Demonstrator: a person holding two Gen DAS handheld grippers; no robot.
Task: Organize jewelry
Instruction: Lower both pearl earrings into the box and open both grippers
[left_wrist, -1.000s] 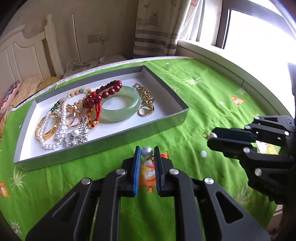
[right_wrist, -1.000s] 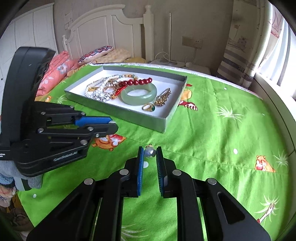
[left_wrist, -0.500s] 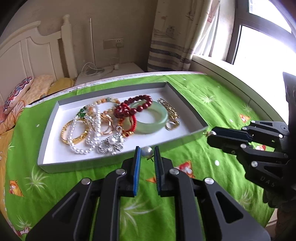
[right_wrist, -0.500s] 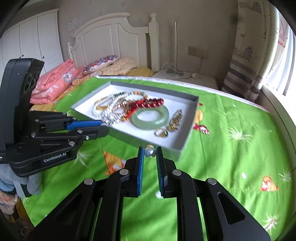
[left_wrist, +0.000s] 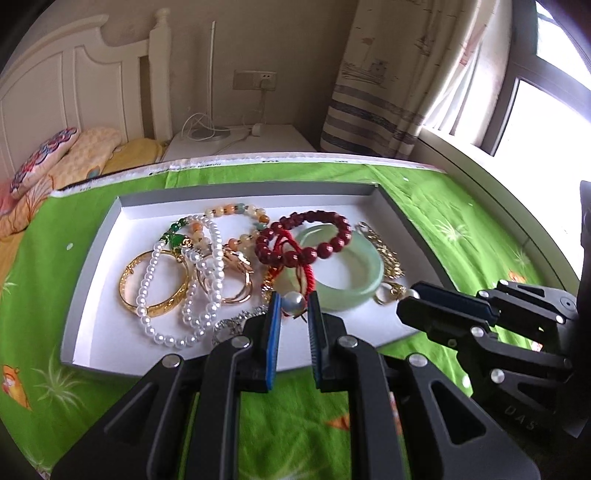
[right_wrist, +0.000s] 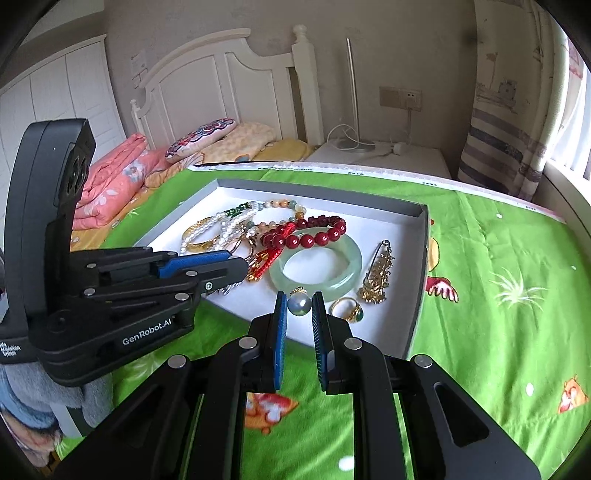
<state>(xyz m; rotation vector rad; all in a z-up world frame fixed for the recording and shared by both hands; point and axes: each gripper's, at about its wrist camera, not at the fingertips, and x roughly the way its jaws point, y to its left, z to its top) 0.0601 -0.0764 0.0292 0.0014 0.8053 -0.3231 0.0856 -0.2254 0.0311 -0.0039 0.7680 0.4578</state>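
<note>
Left wrist view shows the left gripper at the lower centre of the frame, its two blue pads pinching a pearl earring between the tips. Behind it, in the middle of the frame, a shallow grey tray with a white floor lies on a green bedsheet. Inside the tray are a gold bangle and a white pearl strand on the left side, a dark red bead bracelet in the centre, and a pale green jade bangle partly under the red beads. At the right edge of this frame the right gripper comes in from the side, with a small pearl showing at its tip. Right wrist view shows this right gripper at the lower centre, its pads pressed onto a second pearl earring (this one has a small gold cap on top). Just to the right of it, on the tray floor, lies a gold ring with a green stone, and beyond that a gold chain piece. At the left of this frame the left gripper reaches over the near edge of the tray. Both held pearls appear over the near part of the tray.
</note>
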